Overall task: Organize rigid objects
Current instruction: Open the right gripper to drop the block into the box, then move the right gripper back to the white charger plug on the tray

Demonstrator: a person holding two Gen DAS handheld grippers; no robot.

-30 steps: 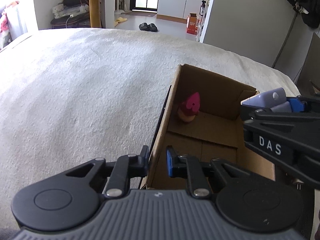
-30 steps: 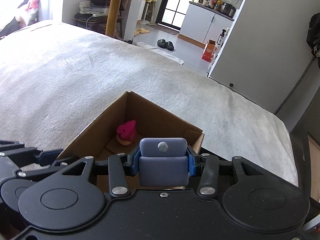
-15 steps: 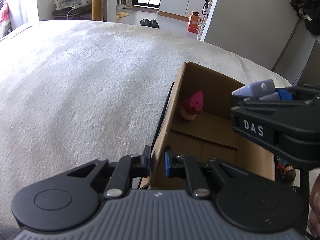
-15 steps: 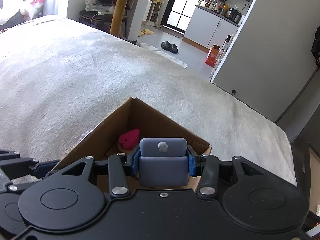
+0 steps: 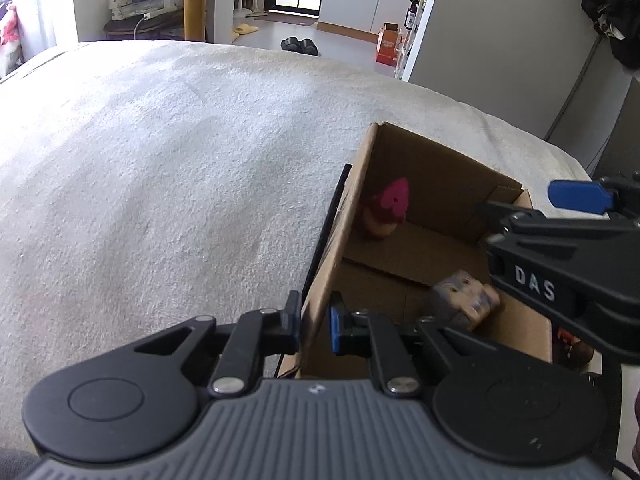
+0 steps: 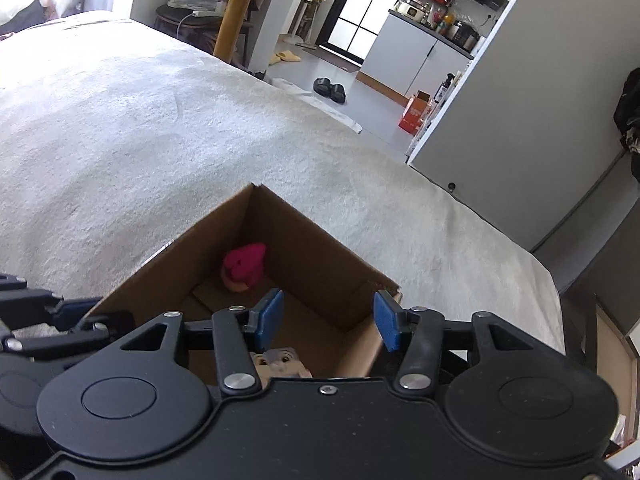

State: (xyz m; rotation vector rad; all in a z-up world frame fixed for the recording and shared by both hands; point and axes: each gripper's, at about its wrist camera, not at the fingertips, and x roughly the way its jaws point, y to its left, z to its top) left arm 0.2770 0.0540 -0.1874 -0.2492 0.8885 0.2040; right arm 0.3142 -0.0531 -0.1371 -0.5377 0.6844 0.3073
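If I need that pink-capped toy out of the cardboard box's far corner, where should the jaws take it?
Probably the pink-capped toy is best gripped across its pink cap, coming down from above: it sits tight in the corner of the brown cardboard box, so two walls block a sideways approach, and the cap is the exposed top part.

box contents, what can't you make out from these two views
- Grey blocky toy: blurred in the left wrist view; the right wrist view shows only its top, behind the right gripper body.
- Pink-topped toy: small, details unclear.
- Cardboard box: its near floor is hidden by the left gripper.
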